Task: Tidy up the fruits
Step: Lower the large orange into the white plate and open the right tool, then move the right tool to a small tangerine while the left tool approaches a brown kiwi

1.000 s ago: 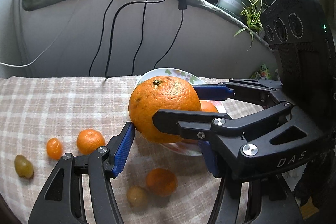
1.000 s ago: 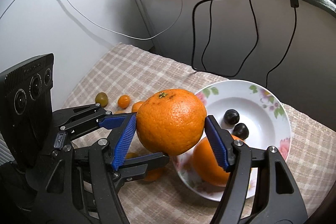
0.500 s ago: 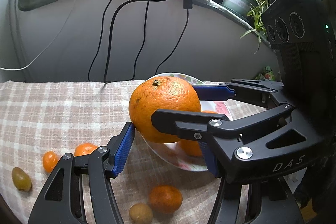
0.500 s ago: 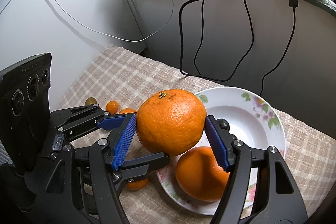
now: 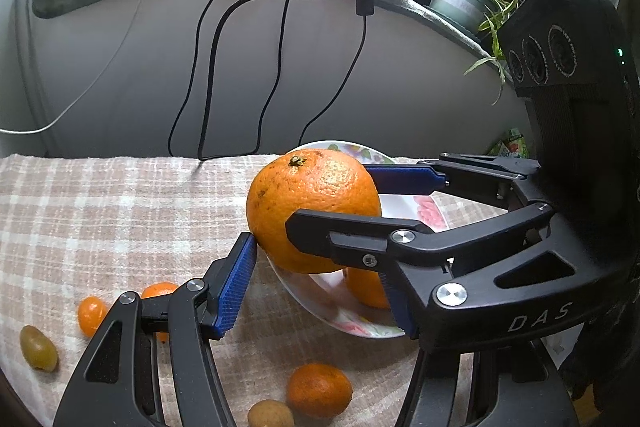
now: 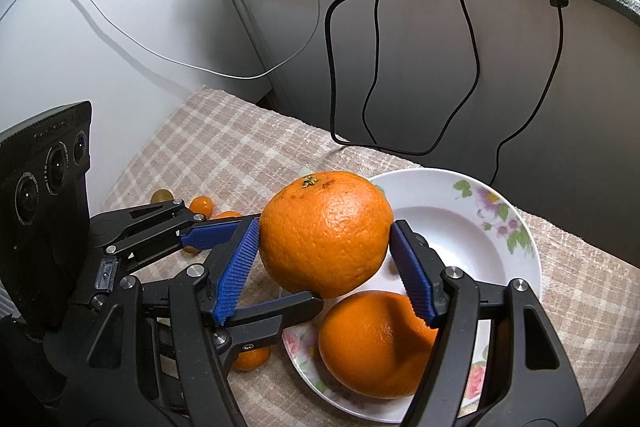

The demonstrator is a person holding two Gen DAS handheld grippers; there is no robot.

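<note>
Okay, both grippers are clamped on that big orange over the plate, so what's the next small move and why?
Probably lower the big orange into the bare part of the plate, behind the orange already there. The right gripper and left gripper both pinch it, and it hangs above the plate's near rim, so releasing now risks it rolling onto the cloth.

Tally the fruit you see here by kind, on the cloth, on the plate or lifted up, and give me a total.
Large oranges: 2, one raised, one on the plate at
Small mandarins: 2
Kumquat: 1
Small green-yellow fruits: 2
Total: 7, not counting anything hidden behind the fingers.
</note>
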